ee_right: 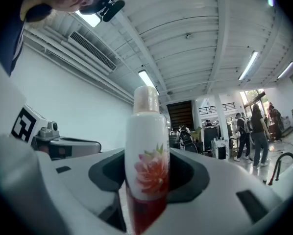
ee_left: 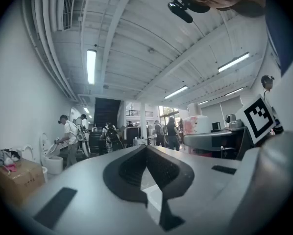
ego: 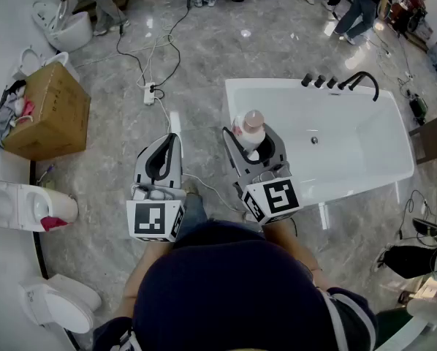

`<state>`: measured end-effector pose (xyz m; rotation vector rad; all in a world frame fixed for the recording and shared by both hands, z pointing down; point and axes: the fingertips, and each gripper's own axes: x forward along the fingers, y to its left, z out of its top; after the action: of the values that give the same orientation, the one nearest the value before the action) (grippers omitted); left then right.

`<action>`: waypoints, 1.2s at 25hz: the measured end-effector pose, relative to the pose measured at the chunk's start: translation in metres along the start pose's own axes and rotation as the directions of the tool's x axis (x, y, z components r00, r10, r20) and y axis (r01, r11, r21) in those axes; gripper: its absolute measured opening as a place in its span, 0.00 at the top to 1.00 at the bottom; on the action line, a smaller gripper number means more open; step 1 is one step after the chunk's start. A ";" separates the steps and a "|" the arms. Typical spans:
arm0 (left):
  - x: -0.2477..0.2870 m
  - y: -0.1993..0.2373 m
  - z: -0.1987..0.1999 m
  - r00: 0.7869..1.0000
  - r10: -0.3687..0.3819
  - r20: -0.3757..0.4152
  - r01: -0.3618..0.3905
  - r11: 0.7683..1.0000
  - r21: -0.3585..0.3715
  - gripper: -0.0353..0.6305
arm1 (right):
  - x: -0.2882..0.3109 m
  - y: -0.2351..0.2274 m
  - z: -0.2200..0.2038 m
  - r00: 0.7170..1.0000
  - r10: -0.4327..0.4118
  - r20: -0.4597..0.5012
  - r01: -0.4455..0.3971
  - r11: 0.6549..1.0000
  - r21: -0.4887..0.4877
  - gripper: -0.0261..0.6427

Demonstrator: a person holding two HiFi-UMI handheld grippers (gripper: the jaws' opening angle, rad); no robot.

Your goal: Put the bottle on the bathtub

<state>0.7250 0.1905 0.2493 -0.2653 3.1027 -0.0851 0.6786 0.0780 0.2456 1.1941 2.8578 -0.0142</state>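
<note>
Centre of the head view: the right gripper (ego: pixel 252 143) pinches one white, pink-capped bottle (ego: pixel 250 126), its base hidden between the jaws, seen against the left end of one bathtub (ego: pixel 291 86). The left gripper (ego: pixel 169 146) is pressed together, empty.

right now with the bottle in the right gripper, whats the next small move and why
Probably lower the right gripper straight down without opening yet. Its jaws clamp the bottle upright, and in the head view it hangs about over the bathtub's left rim, apparently not resting on it. The left gripper is shut, empty and clear of it.
</note>
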 end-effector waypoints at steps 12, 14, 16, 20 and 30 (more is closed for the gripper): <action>0.112 0.101 -0.026 1.000 -0.016 0.022 0.017 1.000 -0.016 0.91 | 0.140 -0.034 -0.021 1.000 -0.011 -0.015 0.011 1.000 -0.019 0.61; 0.137 0.124 -0.025 0.999 -0.021 0.024 0.021 1.000 -0.002 0.91 | 0.171 -0.042 -0.022 1.000 -0.014 -0.016 0.014 1.000 -0.015 0.61; 0.161 0.149 -0.023 0.999 -0.031 0.027 0.031 0.999 0.012 0.91 | 0.202 -0.050 -0.021 1.000 -0.022 -0.019 0.021 1.000 -0.009 0.61; 0.208 0.197 -0.022 0.997 -0.054 0.045 0.054 0.998 0.012 0.91 | 0.263 -0.066 -0.022 0.999 -0.051 -0.019 0.051 0.999 -0.010 0.61; 0.313 0.255 -0.039 0.987 -0.154 0.040 0.154 0.988 -0.010 0.91 | 0.344 -0.119 -0.041 0.982 -0.182 -0.051 0.183 0.983 0.010 0.61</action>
<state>0.3725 0.3898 0.2674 -0.5005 3.0397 -0.0625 0.3512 0.2398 0.2702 0.9428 3.0051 -0.0112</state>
